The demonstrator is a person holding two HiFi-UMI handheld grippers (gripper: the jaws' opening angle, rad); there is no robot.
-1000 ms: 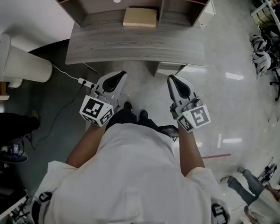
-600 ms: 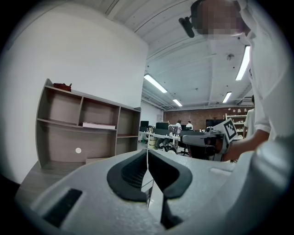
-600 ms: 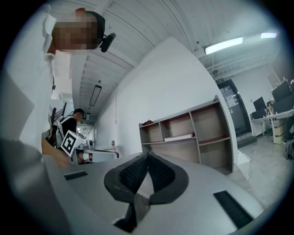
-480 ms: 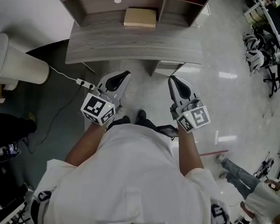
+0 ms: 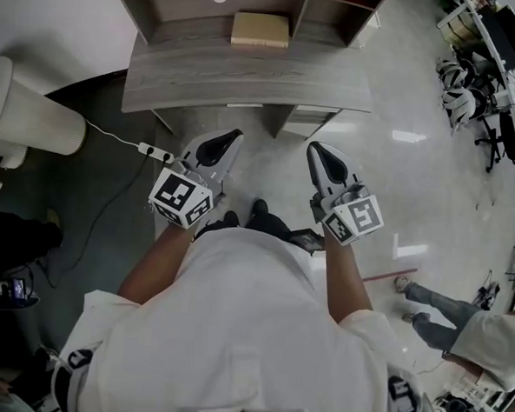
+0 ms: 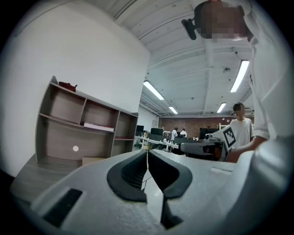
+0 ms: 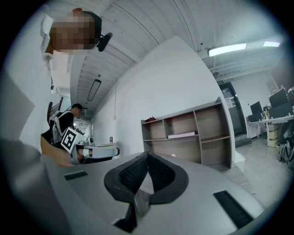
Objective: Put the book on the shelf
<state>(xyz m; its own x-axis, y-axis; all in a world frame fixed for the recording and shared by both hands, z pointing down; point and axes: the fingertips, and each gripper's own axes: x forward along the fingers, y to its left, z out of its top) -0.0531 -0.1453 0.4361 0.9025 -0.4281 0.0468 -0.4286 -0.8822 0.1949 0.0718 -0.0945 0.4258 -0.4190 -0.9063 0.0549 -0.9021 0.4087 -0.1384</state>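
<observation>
With my left gripper [image 5: 232, 140] and right gripper [image 5: 316, 151] pinched shut on nothing, I judge the tan book [image 5: 260, 28], flat on the desk [image 5: 248, 78] beneath the shelf [image 5: 183, 5], stiff and lightish, best clamped at its 2 short edges.

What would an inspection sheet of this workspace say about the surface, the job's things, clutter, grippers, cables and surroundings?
Surface: grey wood desk, mostly bare.
Job's things: tan book lies flat on the desk at the foot of the shelf.
Clutter: flat thing on a shelf board; red thing on top of the shelf.
Grippers: left gripper and right gripper are both shut, fingers together, empty, short of the desk.
Cables: white cable with power strip on the floor.
Surroundings: white ribbed cylinder at the left; what look like helmets and another person at the right.
</observation>
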